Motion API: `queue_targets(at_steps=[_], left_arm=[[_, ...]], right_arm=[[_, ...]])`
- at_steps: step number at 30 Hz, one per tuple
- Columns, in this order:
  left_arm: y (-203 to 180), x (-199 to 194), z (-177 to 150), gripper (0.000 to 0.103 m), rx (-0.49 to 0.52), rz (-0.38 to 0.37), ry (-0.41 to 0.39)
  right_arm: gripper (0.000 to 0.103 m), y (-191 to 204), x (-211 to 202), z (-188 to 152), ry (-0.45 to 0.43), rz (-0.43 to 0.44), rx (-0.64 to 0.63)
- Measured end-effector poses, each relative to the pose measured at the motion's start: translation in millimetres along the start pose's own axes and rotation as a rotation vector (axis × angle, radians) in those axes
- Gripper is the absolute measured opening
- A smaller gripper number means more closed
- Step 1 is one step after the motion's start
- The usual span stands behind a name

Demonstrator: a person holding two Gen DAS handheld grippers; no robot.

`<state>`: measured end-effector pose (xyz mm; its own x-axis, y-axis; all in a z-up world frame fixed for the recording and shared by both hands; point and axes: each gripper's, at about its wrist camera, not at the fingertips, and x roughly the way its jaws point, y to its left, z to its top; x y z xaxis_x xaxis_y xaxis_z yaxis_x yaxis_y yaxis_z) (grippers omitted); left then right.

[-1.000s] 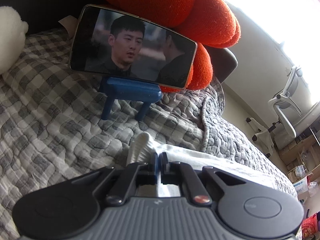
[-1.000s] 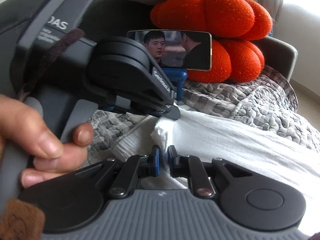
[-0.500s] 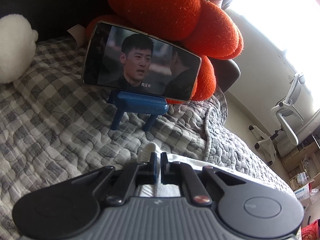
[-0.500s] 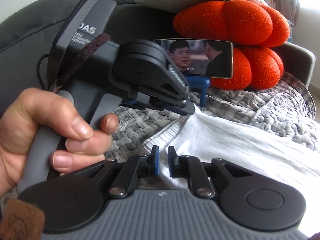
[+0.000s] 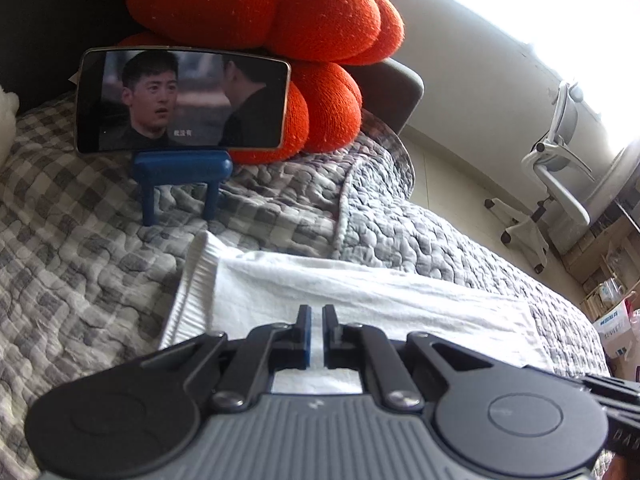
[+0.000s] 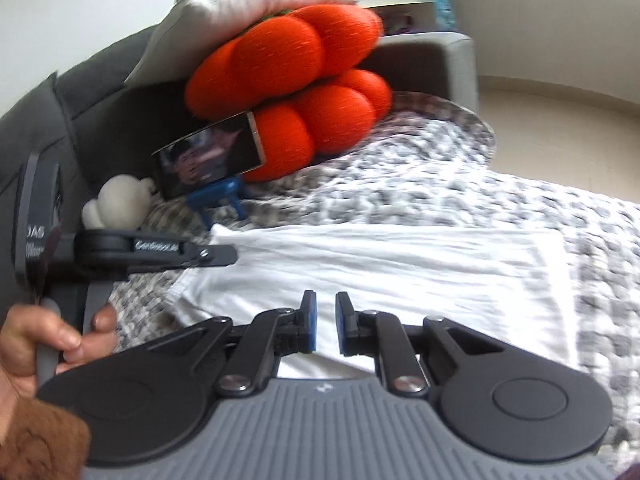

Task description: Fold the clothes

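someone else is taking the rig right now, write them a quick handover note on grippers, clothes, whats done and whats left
Left gripper: fingers have just been opening, a narrow gap now, nothing between them.
Right gripper: slightly open, empty, above the garment.
White garment: lies flat on the grey checked quilt, already folded into a long strip, ribbed hem toward the phone on its blue stand.
Left: fold the strip shorter.

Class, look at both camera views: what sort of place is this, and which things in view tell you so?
Probably a living room or bedroom at home. A white garment lies on a grey checked quilt over a dark sofa, a phone plays a film before an orange cushion, and an office chair stands by the window.
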<state>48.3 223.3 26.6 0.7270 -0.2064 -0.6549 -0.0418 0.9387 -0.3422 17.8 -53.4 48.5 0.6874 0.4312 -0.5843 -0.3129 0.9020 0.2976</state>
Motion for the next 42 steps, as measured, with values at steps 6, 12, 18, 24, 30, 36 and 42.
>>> queue_targets(at_steps=[6, 12, 18, 24, 30, 36, 42], left_arm=[[-28, 2, -10, 0.024, 0.07, 0.049, 0.012], [-39, 7, -18, 0.028, 0.151, 0.142, 0.024], [-67, -7, -26, 0.031, 0.236, 0.195, -0.018], [-107, -2, -45, 0.039, 0.345, 0.197, 0.007], [-114, 12, -55, 0.045, 0.376, 0.266, 0.051], [-122, 7, -54, 0.048, 0.35, 0.314, 0.068], [-141, -3, -53, 0.049, 0.323, 0.269, 0.081]], right_arm=[[0.017, -49, -17, -24, 0.042, -0.104, 0.064], [0.016, -63, -29, -38, 0.028, -0.106, 0.095], [0.015, -82, -37, -46, 0.007, -0.106, 0.158], [0.015, -79, -45, -47, 0.005, -0.123, 0.114], [0.015, -95, -49, -52, 0.039, -0.133, 0.163], [0.018, -113, -87, -71, 0.054, -0.101, 0.21], [0.02, -128, -126, -82, 0.032, -0.082, 0.226]])
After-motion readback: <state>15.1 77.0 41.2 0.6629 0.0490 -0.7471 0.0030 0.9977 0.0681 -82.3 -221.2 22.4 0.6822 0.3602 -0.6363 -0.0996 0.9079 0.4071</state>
